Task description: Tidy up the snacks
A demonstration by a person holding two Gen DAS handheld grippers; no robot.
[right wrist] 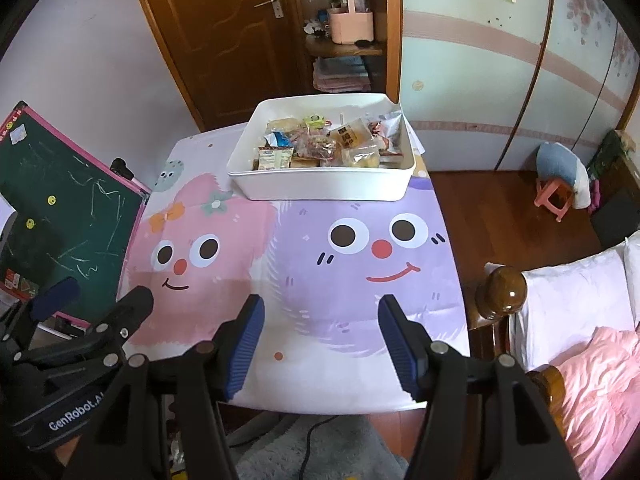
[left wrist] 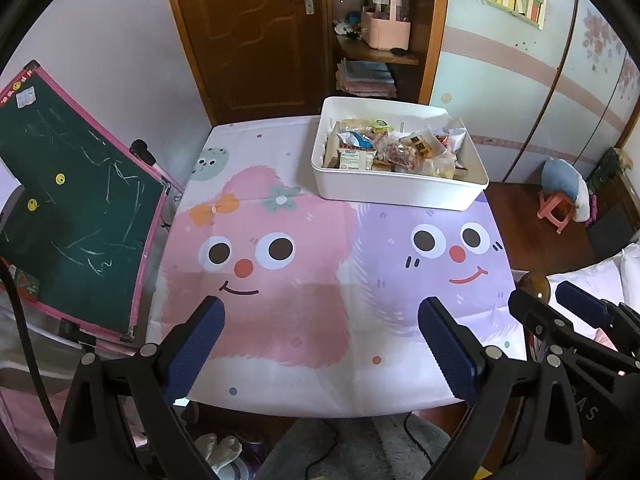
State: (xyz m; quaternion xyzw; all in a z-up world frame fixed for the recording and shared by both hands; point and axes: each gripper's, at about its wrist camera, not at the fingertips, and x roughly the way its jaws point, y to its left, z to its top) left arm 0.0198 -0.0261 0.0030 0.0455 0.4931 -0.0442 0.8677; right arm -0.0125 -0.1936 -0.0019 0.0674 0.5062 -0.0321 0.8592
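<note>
A white rectangular bin (left wrist: 394, 189) stands at the far right of the table, also in the right wrist view (right wrist: 320, 190). It holds several wrapped snacks (left wrist: 394, 150) piled together (right wrist: 320, 144). My left gripper (left wrist: 320, 308) is open and empty, above the table's near edge over the pink cartoon face. My right gripper (right wrist: 322, 306) is open and empty, above the near edge over the purple face. Each gripper shows at the edge of the other's view: the right one (left wrist: 560, 300), the left one (right wrist: 96, 294).
The table carries a cloth (left wrist: 304, 216) with pink and purple cartoon faces. A green chalkboard (left wrist: 68, 200) leans at the left. A bed with a wooden post (right wrist: 506, 290) is at the right. A wooden door and shelf stand behind the table.
</note>
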